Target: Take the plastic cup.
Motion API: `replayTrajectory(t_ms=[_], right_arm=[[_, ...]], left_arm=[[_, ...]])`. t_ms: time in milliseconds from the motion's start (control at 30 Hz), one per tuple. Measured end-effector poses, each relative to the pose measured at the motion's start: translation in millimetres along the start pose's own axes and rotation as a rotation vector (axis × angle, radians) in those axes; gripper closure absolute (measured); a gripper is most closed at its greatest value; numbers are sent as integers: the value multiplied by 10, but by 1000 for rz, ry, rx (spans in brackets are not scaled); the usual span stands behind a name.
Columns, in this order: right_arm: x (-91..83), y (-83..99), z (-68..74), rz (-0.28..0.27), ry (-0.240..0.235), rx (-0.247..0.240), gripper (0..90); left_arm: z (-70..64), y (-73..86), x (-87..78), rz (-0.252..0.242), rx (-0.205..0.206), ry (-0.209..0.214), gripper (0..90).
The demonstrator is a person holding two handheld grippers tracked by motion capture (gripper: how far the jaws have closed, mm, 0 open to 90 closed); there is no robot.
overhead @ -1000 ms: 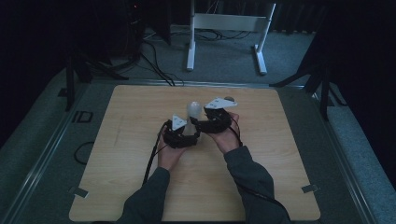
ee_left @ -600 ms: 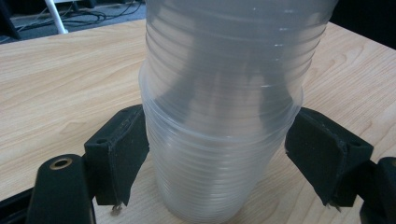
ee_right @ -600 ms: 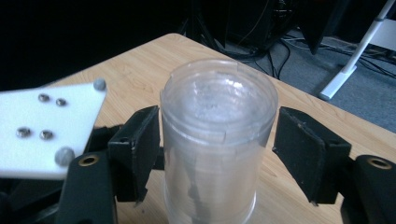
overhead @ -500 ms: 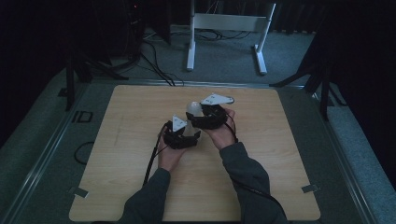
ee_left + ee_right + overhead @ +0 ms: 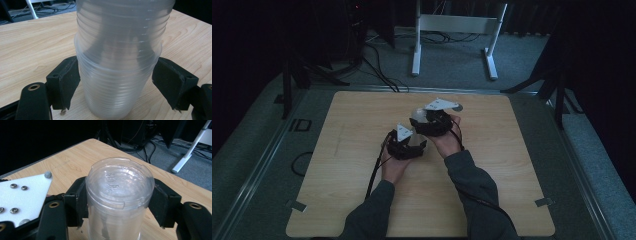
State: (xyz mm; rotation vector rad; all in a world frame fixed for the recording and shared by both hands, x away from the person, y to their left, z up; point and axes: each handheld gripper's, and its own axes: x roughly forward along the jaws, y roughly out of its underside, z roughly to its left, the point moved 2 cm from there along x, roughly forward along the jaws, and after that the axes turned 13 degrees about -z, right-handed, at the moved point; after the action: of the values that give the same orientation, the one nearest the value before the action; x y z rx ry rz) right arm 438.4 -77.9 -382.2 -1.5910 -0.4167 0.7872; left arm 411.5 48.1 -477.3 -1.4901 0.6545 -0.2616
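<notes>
The left gripper clamps its jaws on the lower, outer cup of a stack of clear plastic cups standing upside down near the middle of the wooden table. The right gripper pinches the upper cup near its closed base, apparently so one can be pulled from the other. Nothing else lies on the table; beyond its far edge stand a white frame and loose cables.
</notes>
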Motion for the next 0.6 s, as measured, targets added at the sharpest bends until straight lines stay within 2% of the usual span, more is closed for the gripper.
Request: replayTrajectory(t_ms=[600], right_arm=[[-70,-130,16,-41,-7,0,389]], left_arm=[[0,5,-7,6,12,1,226]])
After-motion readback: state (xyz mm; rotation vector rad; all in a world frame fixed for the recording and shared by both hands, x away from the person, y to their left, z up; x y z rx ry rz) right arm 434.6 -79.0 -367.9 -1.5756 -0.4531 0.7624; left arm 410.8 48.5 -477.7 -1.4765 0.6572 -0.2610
